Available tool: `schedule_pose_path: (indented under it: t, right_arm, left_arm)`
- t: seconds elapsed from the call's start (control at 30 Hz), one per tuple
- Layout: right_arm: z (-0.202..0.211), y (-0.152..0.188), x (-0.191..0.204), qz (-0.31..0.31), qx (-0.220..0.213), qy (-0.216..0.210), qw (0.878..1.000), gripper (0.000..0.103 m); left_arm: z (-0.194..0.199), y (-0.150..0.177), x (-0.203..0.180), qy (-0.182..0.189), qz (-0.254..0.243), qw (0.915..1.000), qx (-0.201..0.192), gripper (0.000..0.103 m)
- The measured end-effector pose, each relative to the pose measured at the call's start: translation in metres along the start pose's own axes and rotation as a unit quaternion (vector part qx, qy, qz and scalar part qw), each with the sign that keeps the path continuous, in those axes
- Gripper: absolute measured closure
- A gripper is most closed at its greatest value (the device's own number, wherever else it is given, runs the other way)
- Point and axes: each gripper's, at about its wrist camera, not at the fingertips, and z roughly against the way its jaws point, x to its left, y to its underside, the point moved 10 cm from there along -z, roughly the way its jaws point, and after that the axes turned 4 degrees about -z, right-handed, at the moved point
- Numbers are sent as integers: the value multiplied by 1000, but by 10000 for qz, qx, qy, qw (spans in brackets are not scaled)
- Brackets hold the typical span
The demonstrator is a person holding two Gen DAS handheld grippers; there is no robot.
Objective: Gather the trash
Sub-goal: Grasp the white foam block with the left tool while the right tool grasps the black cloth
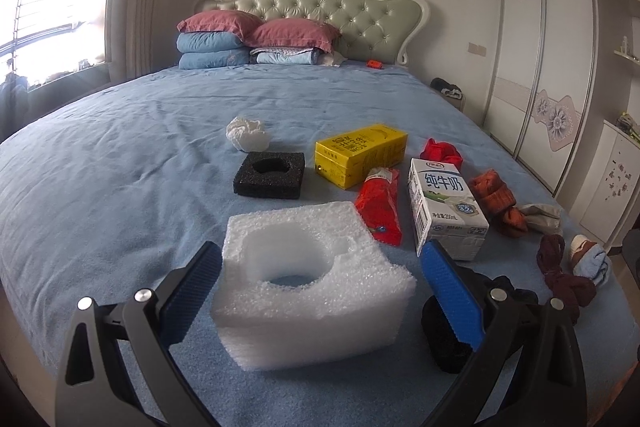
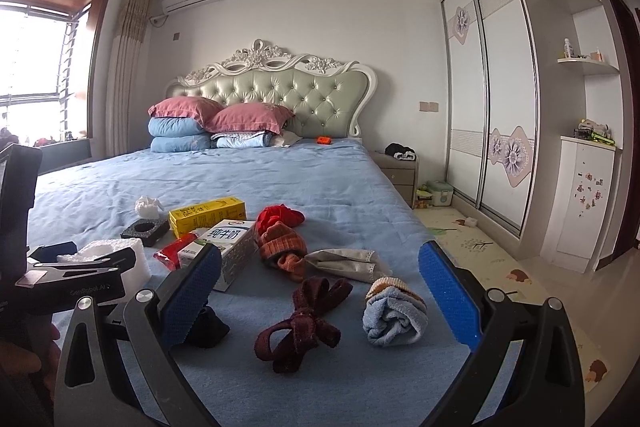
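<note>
A white foam block (image 1: 308, 283) with a round hole lies on the blue bed (image 1: 100, 163), between the fingers of my open left gripper (image 1: 320, 267), not clamped. Behind it lie a black foam piece (image 1: 270, 175), a crumpled white tissue (image 1: 248, 134), a yellow carton (image 1: 360, 155), a red wrapper (image 1: 380, 205) and a white milk carton (image 1: 444, 207). My right gripper (image 2: 320, 267) is open and empty above a dark red sock bundle (image 2: 304, 323) and a blue rolled sock (image 2: 394, 311). The left gripper shows in the right wrist view (image 2: 76, 275) at the left.
Orange socks (image 2: 280, 247), a red cloth (image 2: 280, 217), a beige pouch (image 2: 348, 261) and a black sock (image 2: 206, 325) lie on the bed. Pillows (image 2: 216, 123) are stacked at the headboard. A wardrobe (image 2: 488, 131) and nightstand (image 2: 396, 171) stand to the right.
</note>
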Motion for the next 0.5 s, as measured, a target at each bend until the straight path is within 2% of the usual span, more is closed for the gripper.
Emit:
schedule_pose_path:
  t: [0.13, 0.3, 0.5]
  right_arm:
    - [2, 1, 7, 84, 7, -48, 10000, 8]
    - [1, 2, 9, 137, 45, -36, 9999, 8]
    - [0, 1, 12, 75, 69, -83, 9999, 8]
  left_arm:
    - [0, -1, 3, -52, -49, 10000, 37, 4]
    - [8, -7, 11, -28, -6, 9999, -140, 4]
    - [-4, 1, 12, 221, 102, 9996, 161, 3]
